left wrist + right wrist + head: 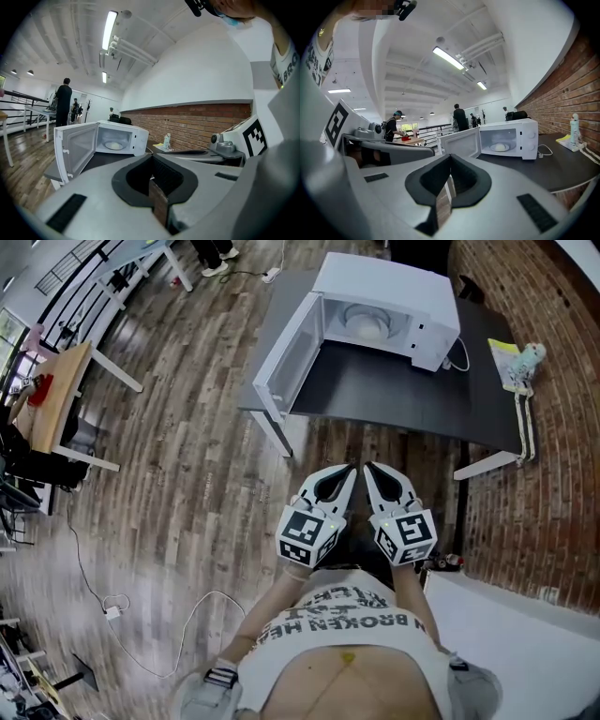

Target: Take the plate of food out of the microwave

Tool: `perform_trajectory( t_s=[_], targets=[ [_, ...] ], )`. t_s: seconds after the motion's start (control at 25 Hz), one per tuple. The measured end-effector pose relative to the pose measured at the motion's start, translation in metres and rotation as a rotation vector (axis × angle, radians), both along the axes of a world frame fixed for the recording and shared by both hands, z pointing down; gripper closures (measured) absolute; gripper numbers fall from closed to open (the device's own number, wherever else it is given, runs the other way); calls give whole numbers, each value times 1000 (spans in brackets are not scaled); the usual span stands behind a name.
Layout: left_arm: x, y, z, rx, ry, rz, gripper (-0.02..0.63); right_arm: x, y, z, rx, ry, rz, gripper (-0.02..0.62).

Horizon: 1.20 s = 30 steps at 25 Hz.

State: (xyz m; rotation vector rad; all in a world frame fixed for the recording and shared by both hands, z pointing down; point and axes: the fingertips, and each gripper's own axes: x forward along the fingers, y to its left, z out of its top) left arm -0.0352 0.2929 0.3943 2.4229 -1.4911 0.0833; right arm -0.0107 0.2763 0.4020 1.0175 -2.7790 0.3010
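Observation:
A white microwave (389, 310) stands on a dark table (394, 395) ahead of me, its door (286, 362) swung wide to the left. Inside it sits a white plate of pale food (366, 324), which also shows in the left gripper view (114, 146) and the right gripper view (500, 147). My left gripper (349, 470) and right gripper (368, 468) are held side by side close to my body, well short of the table. Both are shut with nothing between the fingers, and their tips point toward the microwave.
A small bottle-like figure (532, 354) and a yellow sheet (506, 357) lie at the table's right end by the brick wall (562, 456). A wooden desk (61, 395) stands far left. A cable and plug (112, 612) lie on the plank floor. People stand far off.

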Motion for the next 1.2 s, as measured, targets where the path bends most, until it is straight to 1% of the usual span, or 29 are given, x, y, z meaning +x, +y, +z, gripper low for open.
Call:
perform_trajectory(
  t_s=[0.16, 0.4, 0.64, 0.88, 1.2],
  targets=[
    [-10, -3, 2, -8, 13, -16, 600, -9, -3, 4, -12, 5, -9, 586],
    [-23, -17, 7, -17, 29, -41, 600, -25, -18, 2, -5, 14, -36, 586],
    [-34, -38, 2, 1, 38, -68, 600, -39, -40, 2, 5, 36, -59, 586],
    [-38, -71, 7, -15, 32, -69, 600, -41, -74, 4, -5, 36, -57, 586],
    [-21, -136, 3, -20, 21, -34, 600, -29, -138, -4, -3, 6, -37, 586]
  ],
)
